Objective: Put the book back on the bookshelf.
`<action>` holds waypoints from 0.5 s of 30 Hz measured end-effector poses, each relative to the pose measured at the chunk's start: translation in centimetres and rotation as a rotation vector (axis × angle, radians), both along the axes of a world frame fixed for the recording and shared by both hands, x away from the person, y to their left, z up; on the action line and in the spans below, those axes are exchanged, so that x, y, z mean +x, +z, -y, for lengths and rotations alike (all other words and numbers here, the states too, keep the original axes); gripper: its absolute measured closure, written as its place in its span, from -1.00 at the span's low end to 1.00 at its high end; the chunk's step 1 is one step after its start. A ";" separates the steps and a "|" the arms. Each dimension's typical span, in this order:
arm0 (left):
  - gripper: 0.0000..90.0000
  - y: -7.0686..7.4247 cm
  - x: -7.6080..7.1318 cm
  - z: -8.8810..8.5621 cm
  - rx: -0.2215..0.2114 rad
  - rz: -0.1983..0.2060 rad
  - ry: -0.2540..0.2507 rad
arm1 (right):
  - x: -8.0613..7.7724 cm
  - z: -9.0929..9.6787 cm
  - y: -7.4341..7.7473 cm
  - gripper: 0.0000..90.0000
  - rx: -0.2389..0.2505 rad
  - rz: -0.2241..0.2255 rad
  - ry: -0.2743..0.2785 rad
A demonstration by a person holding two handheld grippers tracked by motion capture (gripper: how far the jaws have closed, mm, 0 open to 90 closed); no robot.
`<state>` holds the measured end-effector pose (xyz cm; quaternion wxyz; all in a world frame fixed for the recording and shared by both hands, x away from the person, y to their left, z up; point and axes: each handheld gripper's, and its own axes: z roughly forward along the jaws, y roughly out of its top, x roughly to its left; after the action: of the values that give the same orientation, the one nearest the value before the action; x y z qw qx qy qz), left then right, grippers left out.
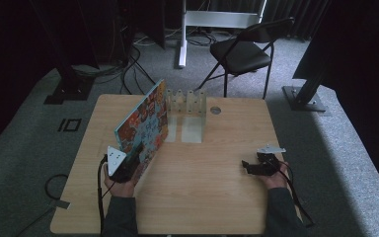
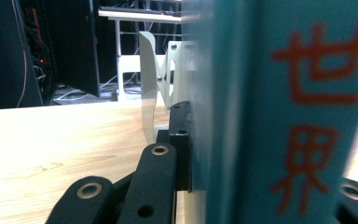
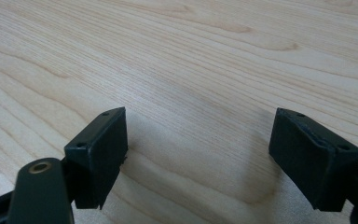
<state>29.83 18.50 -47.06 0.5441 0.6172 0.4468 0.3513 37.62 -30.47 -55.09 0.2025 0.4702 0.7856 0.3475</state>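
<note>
In the left gripper view the book [image 2: 279, 116] blurs at close range, its spine cut off top and bottom, hiding the right jaw and most of the white rack [image 2: 156, 79] toward twelve o'clock.

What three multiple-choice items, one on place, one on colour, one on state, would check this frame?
1. Where does the clear slotted plastic rack stand?
A. far side of the light wooden table
B. near edge by the person
C. on the floor

2. What colour is the spine of the colourful picture book?
A. red
B. teal
C. black

3. How are the right tongs?
A. shut on the book
B. shut on nothing
C. open over bare wood

Key: 1 A, the high view shows the rack beyond the book, near the far edge. 2 B, the left gripper view shows a teal spine with orange characters, clamped in the left tongs. 3 C, the right gripper view shows jaws wide apart with nothing between.
</note>
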 end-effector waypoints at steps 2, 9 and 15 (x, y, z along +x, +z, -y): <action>0.80 0.0 0.2 0.2 0.000 0.001 0.012 | 0.0 0.0 0.0 -0.58 0.000 0.000 0.001; 0.80 -0.1 0.6 0.4 -0.021 0.004 0.047 | 0.0 0.0 0.0 -0.58 0.000 0.000 0.001; 0.80 0.1 1.0 0.5 -0.027 0.002 0.067 | 0.0 0.0 0.0 -0.58 0.000 0.000 0.001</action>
<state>30.80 18.00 -46.98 0.5408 0.5942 0.4715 0.3636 37.63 -30.47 -55.09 0.2026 0.4698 0.7858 0.3475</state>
